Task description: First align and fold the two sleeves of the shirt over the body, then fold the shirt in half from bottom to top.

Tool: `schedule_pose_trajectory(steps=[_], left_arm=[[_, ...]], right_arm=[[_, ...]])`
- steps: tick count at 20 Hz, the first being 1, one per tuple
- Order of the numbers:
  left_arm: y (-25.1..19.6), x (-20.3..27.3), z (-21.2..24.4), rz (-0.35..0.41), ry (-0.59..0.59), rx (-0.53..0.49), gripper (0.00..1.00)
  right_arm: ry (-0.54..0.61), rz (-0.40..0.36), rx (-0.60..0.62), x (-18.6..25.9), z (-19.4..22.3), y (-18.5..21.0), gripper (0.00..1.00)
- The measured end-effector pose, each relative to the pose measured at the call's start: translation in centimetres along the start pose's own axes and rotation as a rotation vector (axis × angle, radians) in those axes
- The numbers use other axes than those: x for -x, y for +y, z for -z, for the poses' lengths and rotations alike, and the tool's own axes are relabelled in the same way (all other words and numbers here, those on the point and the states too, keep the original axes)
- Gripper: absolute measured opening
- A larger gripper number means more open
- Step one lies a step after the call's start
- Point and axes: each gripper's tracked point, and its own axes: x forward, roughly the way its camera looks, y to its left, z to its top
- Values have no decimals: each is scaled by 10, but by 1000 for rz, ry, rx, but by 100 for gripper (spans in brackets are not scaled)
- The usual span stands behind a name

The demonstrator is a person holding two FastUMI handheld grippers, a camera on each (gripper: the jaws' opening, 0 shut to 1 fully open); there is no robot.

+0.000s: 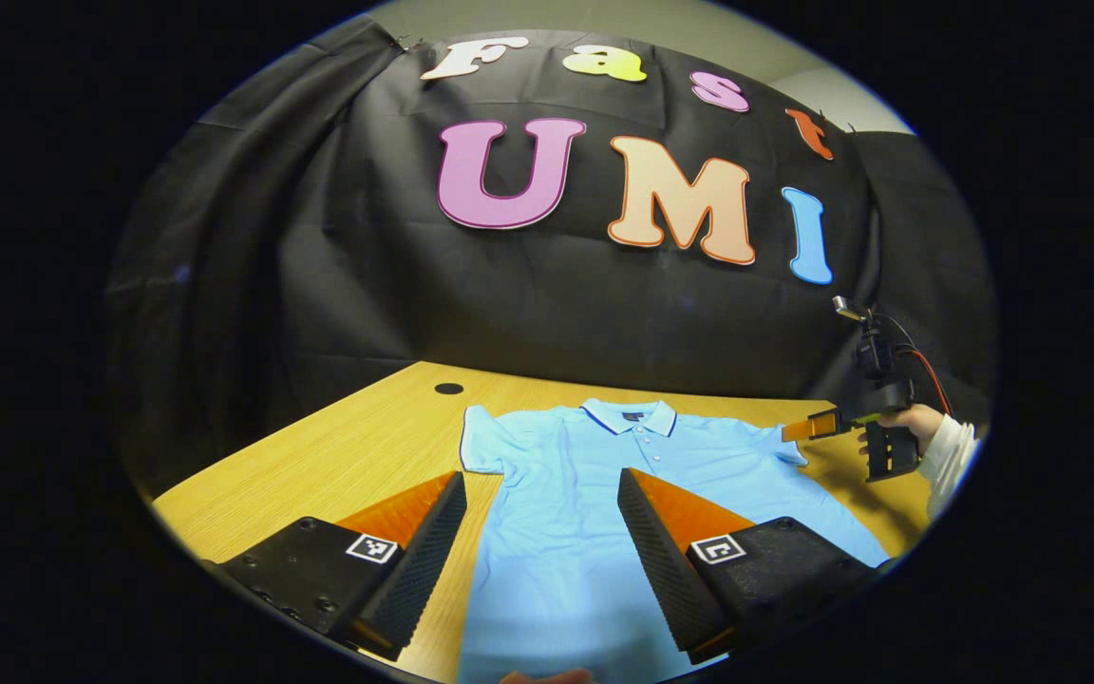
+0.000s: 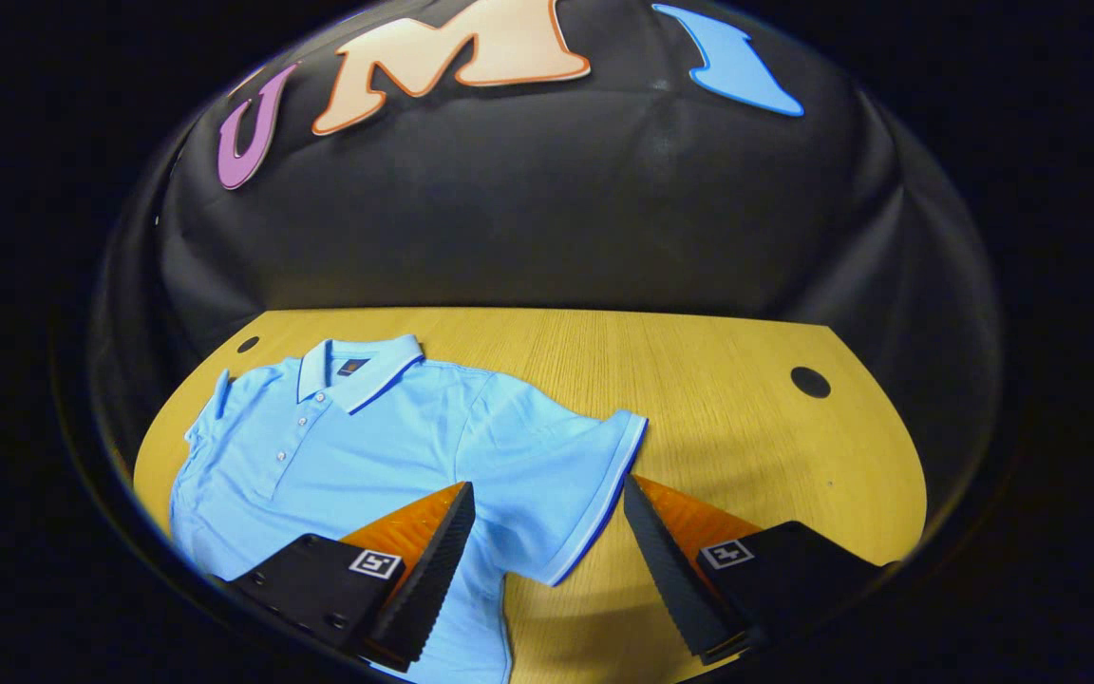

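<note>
A light blue polo shirt (image 1: pixel 594 475) lies flat and face up on the wooden table (image 1: pixel 367 446), collar toward the wall, both short sleeves spread out. My left gripper (image 1: pixel 542 489) hovers open above the shirt's lower body, nothing between its fingers. In the left gripper view, the right gripper (image 1: pixel 818 427) shows far right, held by a hand in a white sleeve, near the shirt's right sleeve. In the right gripper view, my right gripper (image 2: pixel 547 503) stands open above that sleeve (image 2: pixel 556 475), whose dark-trimmed hem runs between the fingers. The shirt (image 2: pixel 348 446) spreads to the left.
The table (image 2: pixel 727 399) has a round cable hole (image 2: pixel 810 382) at its far right and another hole (image 1: pixel 449 389) at the far left. Black cloth walls close the back and sides. Bare wood lies to the right of the sleeve.
</note>
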Motion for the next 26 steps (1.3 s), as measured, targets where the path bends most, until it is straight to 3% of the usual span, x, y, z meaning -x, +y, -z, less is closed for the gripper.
schedule_pose_trajectory(steps=[6, 8, 10, 13, 16, 20, 22, 26], left_arm=[[23, 4, 6, -58, 20, -12, 95], [22, 4, 4, -61, 18, -18, 95], [19, 4, 2, -55, 9, -15, 96], [15, 5, -1, -52, 1, -17, 96], [13, 5, -4, -48, -4, -20, 95], [16, 6, 4, -59, 17, -9, 95], [19, 9, 3, -68, 15, -7, 96], [23, 12, 3, -81, 12, -13, 96]], right_arm=[[46, 34, -91, -34, 7, -15, 98], [35, 41, -90, -37, 5, -17, 94], [26, 45, -52, -38, 6, -17, 97], [5, 24, 8, -39, 5, -13, 89], [-3, 0, 12, -41, 6, -5, 74], [-19, -53, 46, -39, 6, 9, 27], [-32, -41, 91, -39, 6, 10, 10], [-54, 9, 115, -35, -3, 5, 3]])
